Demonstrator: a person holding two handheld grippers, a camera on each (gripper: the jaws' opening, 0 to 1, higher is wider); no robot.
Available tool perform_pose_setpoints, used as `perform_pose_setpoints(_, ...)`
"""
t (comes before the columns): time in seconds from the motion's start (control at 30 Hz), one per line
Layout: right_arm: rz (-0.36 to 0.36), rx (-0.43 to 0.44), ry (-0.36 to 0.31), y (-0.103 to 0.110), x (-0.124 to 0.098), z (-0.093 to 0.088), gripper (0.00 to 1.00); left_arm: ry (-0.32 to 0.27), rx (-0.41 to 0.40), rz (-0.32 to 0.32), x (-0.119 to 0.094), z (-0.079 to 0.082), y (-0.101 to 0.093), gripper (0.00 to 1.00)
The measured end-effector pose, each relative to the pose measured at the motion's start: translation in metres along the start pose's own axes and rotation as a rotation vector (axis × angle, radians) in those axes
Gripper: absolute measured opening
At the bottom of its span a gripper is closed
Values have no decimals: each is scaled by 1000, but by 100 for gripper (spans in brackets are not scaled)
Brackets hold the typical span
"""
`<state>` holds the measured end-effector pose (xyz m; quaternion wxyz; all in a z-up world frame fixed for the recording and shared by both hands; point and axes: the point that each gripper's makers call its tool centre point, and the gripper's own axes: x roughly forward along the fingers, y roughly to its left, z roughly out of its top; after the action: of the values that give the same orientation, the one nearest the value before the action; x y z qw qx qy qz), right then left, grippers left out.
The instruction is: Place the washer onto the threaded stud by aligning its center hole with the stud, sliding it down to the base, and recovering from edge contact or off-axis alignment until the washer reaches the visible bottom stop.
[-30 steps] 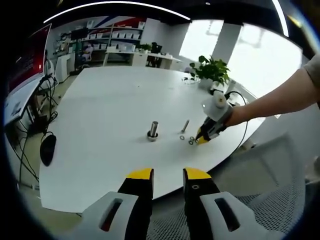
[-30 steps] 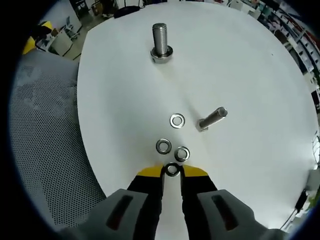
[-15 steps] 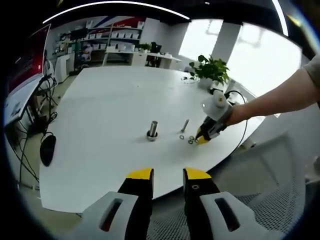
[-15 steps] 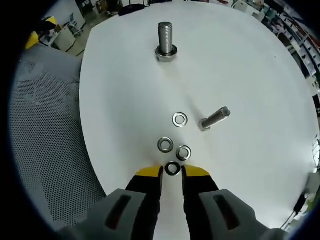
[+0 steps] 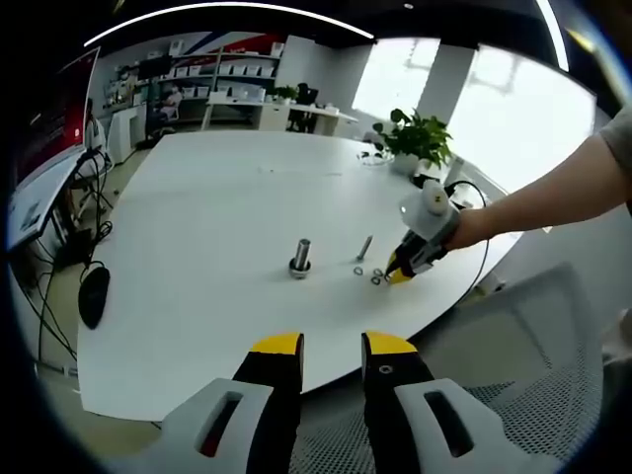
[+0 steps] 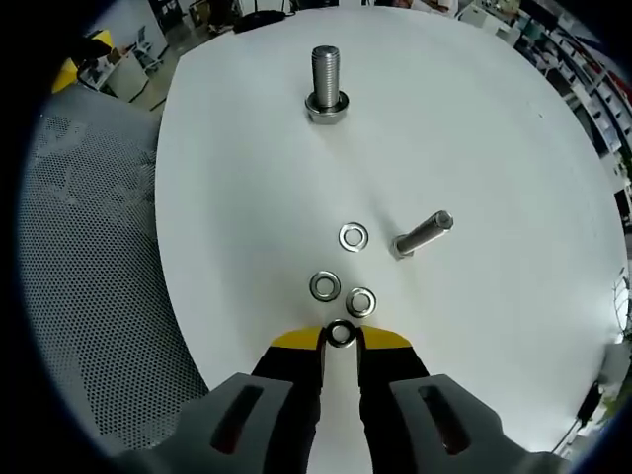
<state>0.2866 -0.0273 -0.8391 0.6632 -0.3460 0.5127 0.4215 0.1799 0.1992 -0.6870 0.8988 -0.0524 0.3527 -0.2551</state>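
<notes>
Yellow-tipped jaws of our right gripper [image 6: 341, 338] stand close together with a dark washer [image 6: 341, 334] pinched between their tips, low over the white table [image 6: 247, 197]. Whether it is truly gripped or merely bracketed on the surface we cannot tell for certain, but the tips look pressed against its rim. Just beyond lie three loose washers [image 6: 337, 286], two of them side by side and a third a little farther on, next to a bolt [image 6: 423, 234] lying on its side. Well past those, the threaded stud [image 6: 325, 79] stands upright on its base nut.

Our left gripper [image 5: 331, 348] hangs off the table edge, above a mesh chair, its jaws parted with nothing between them. From there we see the right gripper [image 5: 400, 274] down among the washers near the table's edge, with the stud [image 5: 302, 257] a little way off.

We judge the risks as these: a thin washer held by its rim could slip or tilt on lifting, and the tips could nudge the two nearest washers. At the stud, a tilted washer would catch on the threads or on the top edge rather than slide down.

No containers are visible; every part lies bare on the table.
</notes>
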Motion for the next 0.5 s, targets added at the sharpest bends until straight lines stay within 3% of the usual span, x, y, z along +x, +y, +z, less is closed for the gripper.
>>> perform_pose_setpoints(0.23, -7, 30, -5, -2, 0, -1, 14, -1, 0, -1, 0, 0, 0, 21)
perform_pose_setpoints(0.5, -19, 5, 15, -1, 0, -2, 13, 1, 2, -3, 0, 0, -1, 21)
